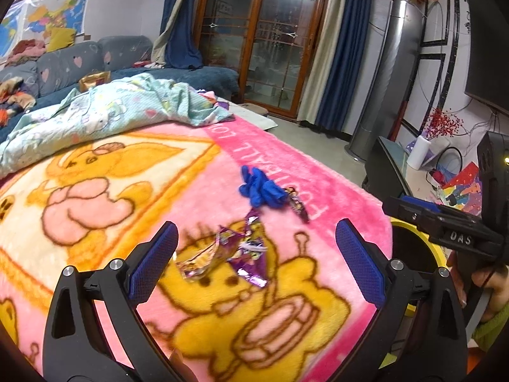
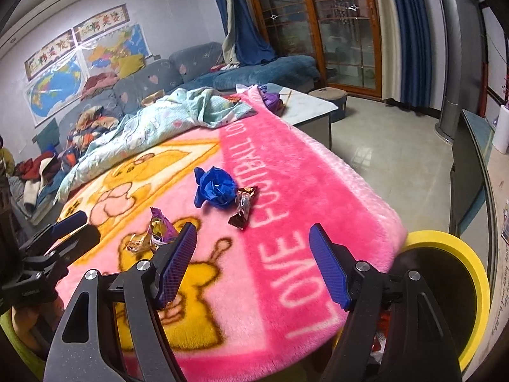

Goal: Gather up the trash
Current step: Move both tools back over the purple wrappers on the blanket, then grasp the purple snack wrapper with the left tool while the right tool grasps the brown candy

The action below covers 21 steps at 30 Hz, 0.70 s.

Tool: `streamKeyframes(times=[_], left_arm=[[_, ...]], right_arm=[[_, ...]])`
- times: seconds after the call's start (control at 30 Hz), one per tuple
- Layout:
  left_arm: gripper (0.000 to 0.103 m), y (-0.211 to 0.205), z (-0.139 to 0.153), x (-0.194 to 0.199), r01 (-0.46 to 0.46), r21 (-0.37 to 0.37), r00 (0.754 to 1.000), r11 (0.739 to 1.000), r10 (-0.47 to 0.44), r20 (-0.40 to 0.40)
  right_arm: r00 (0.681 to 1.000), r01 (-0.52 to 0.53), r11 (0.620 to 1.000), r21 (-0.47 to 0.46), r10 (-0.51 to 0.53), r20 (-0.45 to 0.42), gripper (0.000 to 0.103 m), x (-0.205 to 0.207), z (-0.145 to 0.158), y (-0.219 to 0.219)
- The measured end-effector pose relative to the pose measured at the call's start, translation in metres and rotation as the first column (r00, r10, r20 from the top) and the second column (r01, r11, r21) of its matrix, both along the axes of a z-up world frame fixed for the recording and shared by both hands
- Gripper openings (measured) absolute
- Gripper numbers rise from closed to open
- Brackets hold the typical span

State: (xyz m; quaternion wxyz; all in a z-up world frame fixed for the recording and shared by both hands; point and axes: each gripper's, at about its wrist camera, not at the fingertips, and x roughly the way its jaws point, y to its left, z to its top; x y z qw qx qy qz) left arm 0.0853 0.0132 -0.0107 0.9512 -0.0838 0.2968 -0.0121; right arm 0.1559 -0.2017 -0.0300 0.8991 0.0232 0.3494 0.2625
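Two grippers hover low over the pink plush cartoon blanket (image 2: 286,165), both with fingers spread wide, holding nothing. Left gripper (image 1: 256,259) frames the crumpled purple foil wrapper (image 1: 245,251) lying between its fingers. Right gripper (image 2: 253,264) sits nearer the blanket's edge; ahead lie a crumpled blue glove (image 2: 214,187) touching a brown candy wrapper (image 2: 242,207). Yellow-rimmed round bin (image 2: 445,238) stands just beside the edge.

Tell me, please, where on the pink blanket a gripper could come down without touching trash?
Free: the LOVE FOOTBALL band toward the yellow bin, and the cartoon bear below the crumpled quilt. Crowded: blue glove, brown wrapper, purple wrappers.
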Motion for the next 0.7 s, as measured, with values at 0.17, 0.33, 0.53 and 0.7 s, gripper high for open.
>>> streamKeyframes(times=[0.17,0.33,0.53,0.7], left_arm=[[0.083,0.015,-0.009,-0.001,-0.015,-0.026,1.0,1.0,0.014,-0.025],[0.069,0.016,-0.017,0.002,0.001,-0.057,0.999,0.998,-0.004,-0.052],[0.055,0.006,-0.034,0.011,0.044,-0.093,0.992,0.995,-0.055,-0.117],[0.05,-0.002,-0.044,0.022,0.064,-0.081,0.986,0.995,-0.075,-0.148]], right_arm=[[1.0,-0.016,1.0,-0.022,0.016,0.0,0.071,0.01,-0.006,0.015],[0.999,-0.028,0.998,-0.049,0.028,-0.019,0.07,0.027,-0.018,0.032],[0.996,-0.058,0.997,-0.058,0.054,-0.067,0.057,0.05,-0.036,0.047],[0.991,-0.089,0.993,-0.075,0.08,-0.107,0.053,0.065,-0.052,0.061]])
